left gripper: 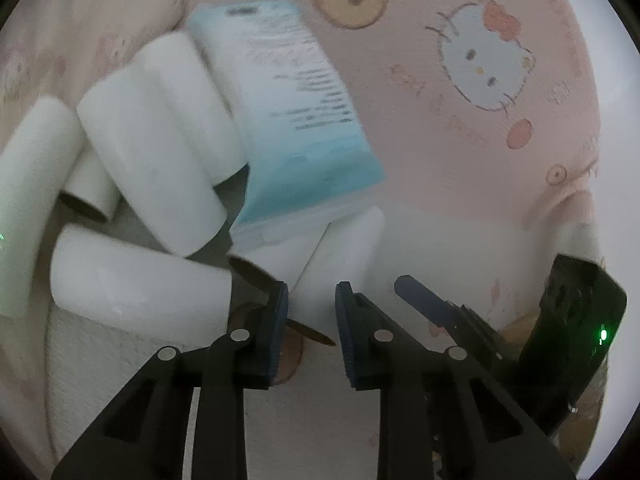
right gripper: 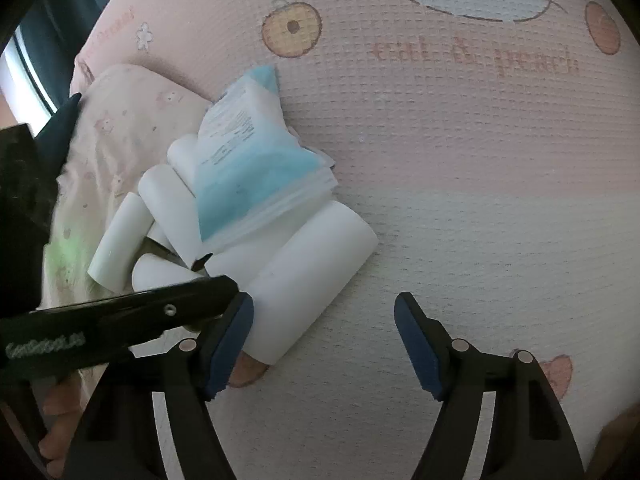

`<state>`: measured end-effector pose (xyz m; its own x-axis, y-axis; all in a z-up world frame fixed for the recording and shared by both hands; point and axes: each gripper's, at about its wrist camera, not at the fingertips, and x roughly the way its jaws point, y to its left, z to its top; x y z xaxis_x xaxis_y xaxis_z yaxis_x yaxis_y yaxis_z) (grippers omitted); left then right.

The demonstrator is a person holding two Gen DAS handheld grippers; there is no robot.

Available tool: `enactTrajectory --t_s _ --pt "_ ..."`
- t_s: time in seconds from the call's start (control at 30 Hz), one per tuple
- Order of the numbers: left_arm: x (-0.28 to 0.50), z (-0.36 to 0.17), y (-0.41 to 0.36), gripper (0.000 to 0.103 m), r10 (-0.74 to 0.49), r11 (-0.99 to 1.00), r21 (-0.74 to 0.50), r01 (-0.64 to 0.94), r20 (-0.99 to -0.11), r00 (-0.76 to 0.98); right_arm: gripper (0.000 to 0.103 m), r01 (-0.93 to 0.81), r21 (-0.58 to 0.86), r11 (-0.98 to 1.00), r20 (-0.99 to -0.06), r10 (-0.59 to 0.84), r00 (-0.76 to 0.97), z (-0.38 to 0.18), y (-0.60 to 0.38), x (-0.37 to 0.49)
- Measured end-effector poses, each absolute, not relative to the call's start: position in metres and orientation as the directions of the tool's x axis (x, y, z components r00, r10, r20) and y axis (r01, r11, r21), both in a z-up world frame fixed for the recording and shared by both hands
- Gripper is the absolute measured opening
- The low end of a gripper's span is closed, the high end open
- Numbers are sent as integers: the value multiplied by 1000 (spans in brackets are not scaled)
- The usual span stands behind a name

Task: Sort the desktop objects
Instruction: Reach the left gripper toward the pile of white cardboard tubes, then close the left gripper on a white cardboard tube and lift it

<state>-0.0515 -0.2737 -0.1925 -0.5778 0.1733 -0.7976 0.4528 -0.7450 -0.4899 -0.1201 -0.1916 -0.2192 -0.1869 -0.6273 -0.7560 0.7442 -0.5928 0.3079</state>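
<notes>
Rolls (left gripper: 152, 152) of white paper lie heaped at the left of both views on a pink cartoon sheet (left gripper: 460, 152), with a blue tissue pack (left gripper: 296, 120) leaning across them and hiding parts of several. The left view is blurred, so the pack's print cannot be read. The left gripper (left gripper: 312, 320) at lower centre is narrowed but parted, with one roll (left gripper: 336, 256) just ahead of its gap; whether the pads touch it is unclear. The right gripper (right gripper: 324, 344) at bottom centre gapes wide and holds nothing, its left pad beside the nearest roll (right gripper: 304, 280).
</notes>
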Motion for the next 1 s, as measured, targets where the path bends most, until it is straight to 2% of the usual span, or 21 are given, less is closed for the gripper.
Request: enactTrajectory --t_s 0.27,0.47,0.63,0.8,0.97,1.0 --pt "-53 -203 -285 26 310 -646 -606 464 -763 -567 63 730 334 -596 -749 -638 -179 -221 -188 -116" --pt "-56 -208 -277 25 376 -610 -657 443 -732 -568 62 747 275 -605 -746 -625 -231 -214 -179 -103" --pt "-61 -211 -271 25 404 -587 -678 442 -718 -567 61 762 238 -603 -749 -614 -251 -212 -174 -96" --pt "-68 -216 -268 25 444 -558 -703 440 -701 -558 50 751 278 -599 -745 -628 -225 -211 -164 -101" --pt "-73 -218 -265 26 453 -549 -714 434 -691 -563 49 760 300 -576 -743 -641 -193 -213 -160 -104" --pt "-76 -219 -263 29 461 -545 -717 434 -689 -560 49 761 303 -574 -743 -642 -189 -213 -159 -103"
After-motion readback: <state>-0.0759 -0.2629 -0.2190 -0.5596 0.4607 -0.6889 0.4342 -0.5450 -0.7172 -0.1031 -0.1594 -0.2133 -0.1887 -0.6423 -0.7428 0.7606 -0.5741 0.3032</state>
